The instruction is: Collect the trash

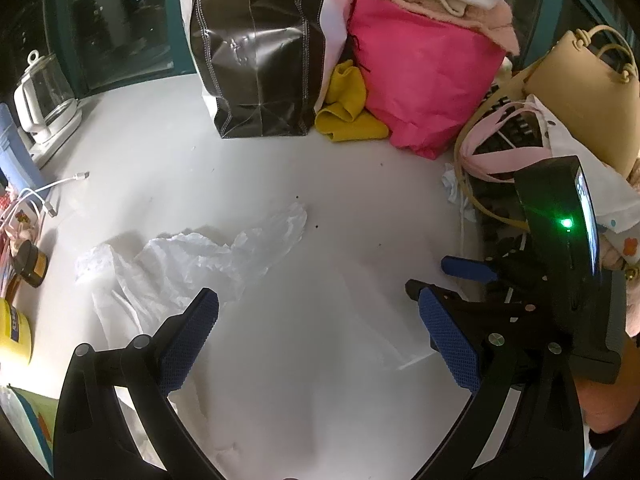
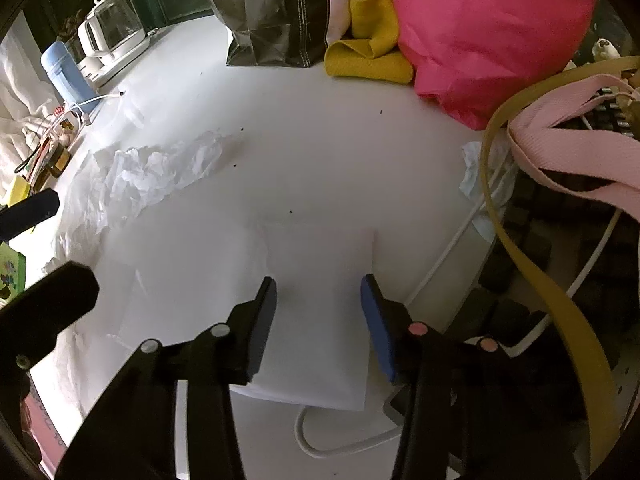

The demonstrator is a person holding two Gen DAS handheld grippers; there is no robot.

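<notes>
A crumpled clear plastic bag (image 1: 180, 264) lies on the white table (image 1: 320, 200), left of centre; it also shows in the right wrist view (image 2: 152, 172). My left gripper (image 1: 316, 316) is open and empty above the table, its left finger over the bag's edge. A flat white sheet of paper (image 2: 320, 280) lies on the table (image 2: 320, 140). My right gripper (image 2: 318, 320) is open and empty, its fingers on either side of the sheet, just above it. The right gripper's body (image 1: 560, 260) shows in the left wrist view.
At the back stand a black bag (image 1: 256, 48), a yellow cloth (image 1: 348, 108) and a pink bag (image 1: 424, 76). A tan handbag (image 1: 588, 92), pink straps and a keyboard crowd the right. A kettle (image 1: 44, 96), cables, a jar and a yellow tub sit on the left.
</notes>
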